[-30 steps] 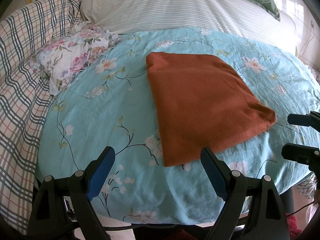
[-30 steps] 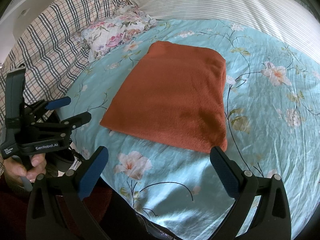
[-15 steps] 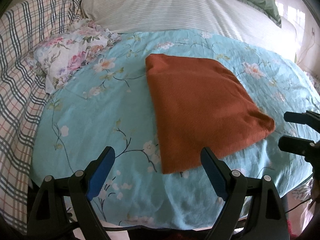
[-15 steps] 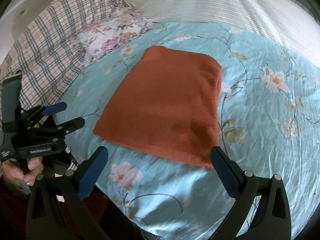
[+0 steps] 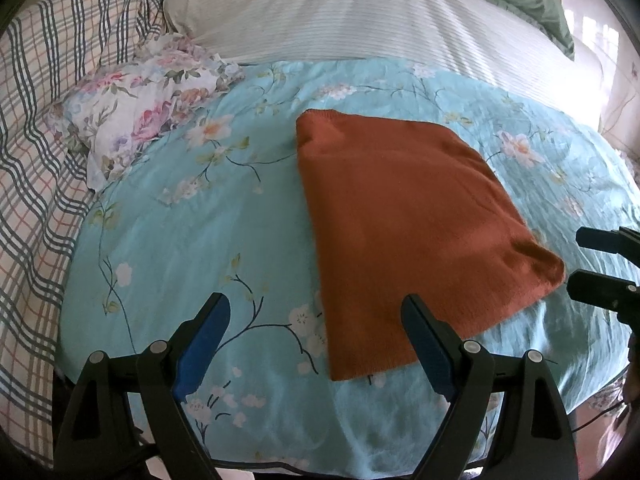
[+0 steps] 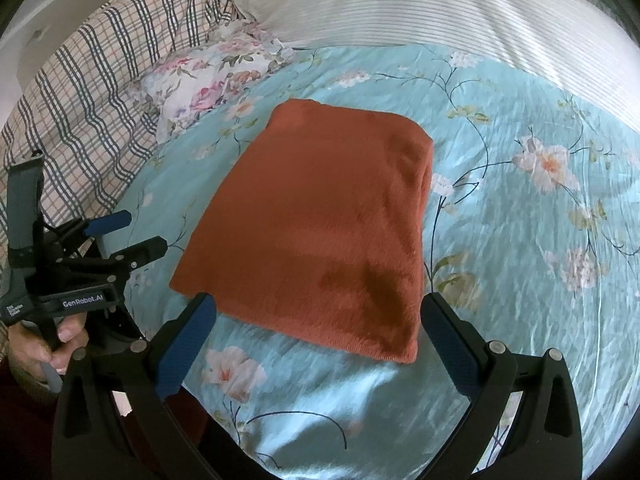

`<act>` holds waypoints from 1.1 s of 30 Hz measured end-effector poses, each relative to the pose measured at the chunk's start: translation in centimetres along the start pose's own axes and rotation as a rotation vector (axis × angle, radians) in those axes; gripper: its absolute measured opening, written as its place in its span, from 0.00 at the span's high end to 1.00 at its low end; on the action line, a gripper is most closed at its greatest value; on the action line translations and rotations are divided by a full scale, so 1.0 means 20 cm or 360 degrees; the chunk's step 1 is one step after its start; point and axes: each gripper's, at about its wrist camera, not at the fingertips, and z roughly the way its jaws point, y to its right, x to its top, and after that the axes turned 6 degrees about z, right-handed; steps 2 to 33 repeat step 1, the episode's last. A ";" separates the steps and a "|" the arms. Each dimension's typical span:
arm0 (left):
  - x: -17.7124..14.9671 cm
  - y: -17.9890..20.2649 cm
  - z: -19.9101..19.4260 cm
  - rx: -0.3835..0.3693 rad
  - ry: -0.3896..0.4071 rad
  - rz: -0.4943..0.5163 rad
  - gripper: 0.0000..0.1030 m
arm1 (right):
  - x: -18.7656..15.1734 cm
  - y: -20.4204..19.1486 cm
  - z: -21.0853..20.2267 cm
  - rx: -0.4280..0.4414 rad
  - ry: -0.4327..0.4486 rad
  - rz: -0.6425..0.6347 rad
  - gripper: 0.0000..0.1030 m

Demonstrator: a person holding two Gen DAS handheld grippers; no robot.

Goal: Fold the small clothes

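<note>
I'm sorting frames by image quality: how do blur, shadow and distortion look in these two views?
Left wrist view: mostly sharp, the orange cloth evenly lit, strong fisheye curve with dark corners, bright washout at the upper right. Right wrist view: motion smear across the teal floral sheet near the bottom, and a dark shadow patch on the cloth's near end.

Folded cloth [image 5: 404,232] flat on floral sheet [image 5: 192,248], mid-bed. Flowered pillow [image 5: 136,108] behind-left; checked blanket [image 5: 36,160] further left; striped bedding [image 5: 360,12] behind.
</note>
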 end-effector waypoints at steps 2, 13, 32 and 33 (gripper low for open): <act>0.00 0.01 0.00 -0.0002 0.0000 0.0003 0.15 | 0.00 0.00 0.00 0.0003 0.0001 0.0003 0.01; 0.00 0.01 0.00 -0.0002 0.0000 0.0003 0.15 | 0.00 0.00 0.00 0.0003 0.0001 0.0003 0.01; 0.00 0.01 0.00 -0.0002 0.0000 0.0003 0.15 | 0.00 0.00 0.00 0.0003 0.0001 0.0003 0.01; 0.00 0.01 0.00 -0.0002 0.0000 0.0003 0.15 | 0.00 0.00 0.00 0.0003 0.0001 0.0003 0.01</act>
